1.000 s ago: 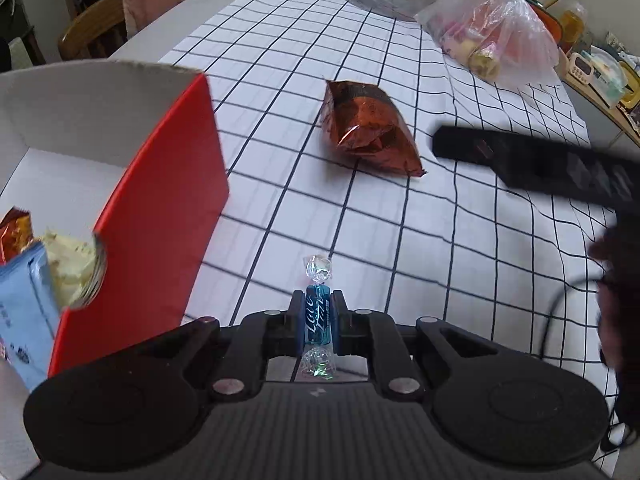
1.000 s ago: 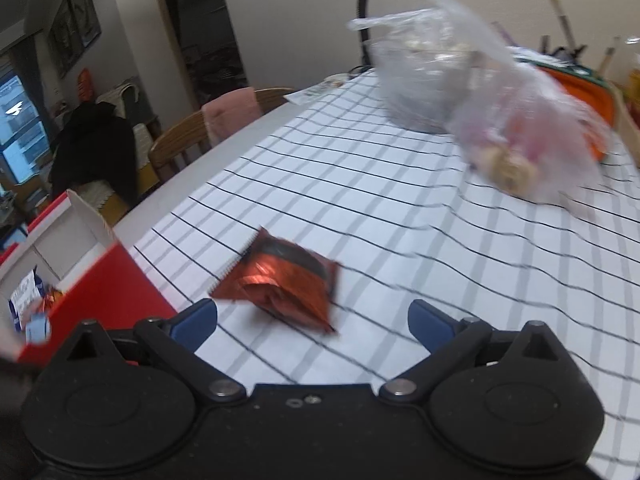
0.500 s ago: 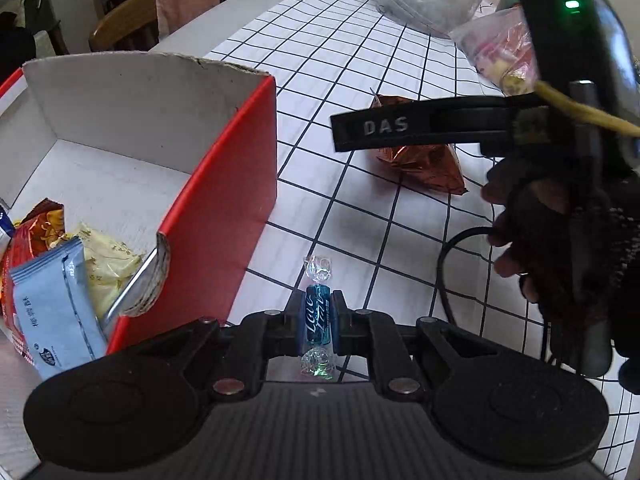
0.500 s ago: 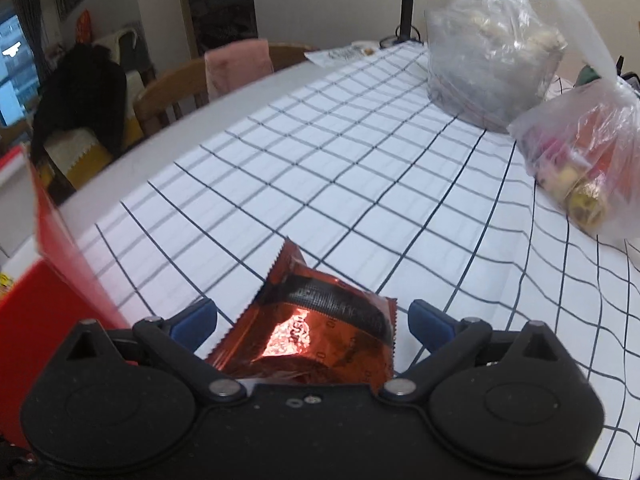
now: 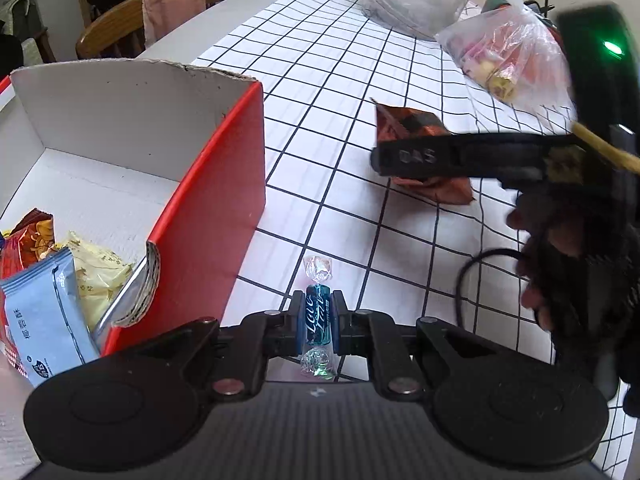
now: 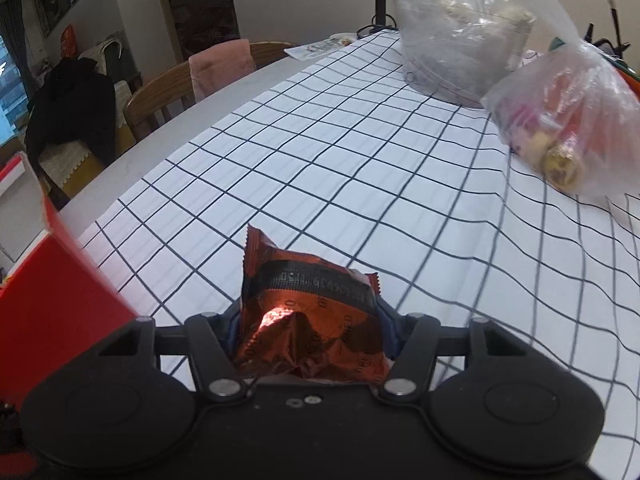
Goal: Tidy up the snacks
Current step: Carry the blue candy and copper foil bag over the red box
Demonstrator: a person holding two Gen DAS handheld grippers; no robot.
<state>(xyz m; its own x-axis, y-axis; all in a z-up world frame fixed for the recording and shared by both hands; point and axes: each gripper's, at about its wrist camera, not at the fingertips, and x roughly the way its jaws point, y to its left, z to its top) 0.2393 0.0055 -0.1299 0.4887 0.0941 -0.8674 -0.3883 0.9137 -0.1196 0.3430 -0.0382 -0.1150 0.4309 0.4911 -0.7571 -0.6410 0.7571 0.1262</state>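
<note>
My left gripper (image 5: 316, 320) is shut on a small blue wrapped candy (image 5: 318, 270), held above the checked tablecloth beside the red box (image 5: 224, 184). The box has white inner walls and holds a pale blue packet (image 5: 40, 320), a yellow packet (image 5: 96, 272) and a red one (image 5: 28, 236). My right gripper (image 6: 310, 332) is closing its jaws on a shiny red-brown snack packet (image 6: 308, 280), which bulges and crumples between the blue pads. In the left wrist view that packet (image 5: 416, 120) lies on the cloth under the right gripper's black finger (image 5: 440, 156).
Two clear plastic bags of food (image 6: 568, 120) (image 6: 460, 36) stand at the far right of the table. A wooden chair with a pink cloth (image 6: 216, 68) is beyond the left table edge. The red box's corner (image 6: 52, 292) is close on the right gripper's left.
The right gripper came forward and down over the red-brown packet and its jaws closed in on it, crumpling it. The left gripper kept the candy and hardly moved.
</note>
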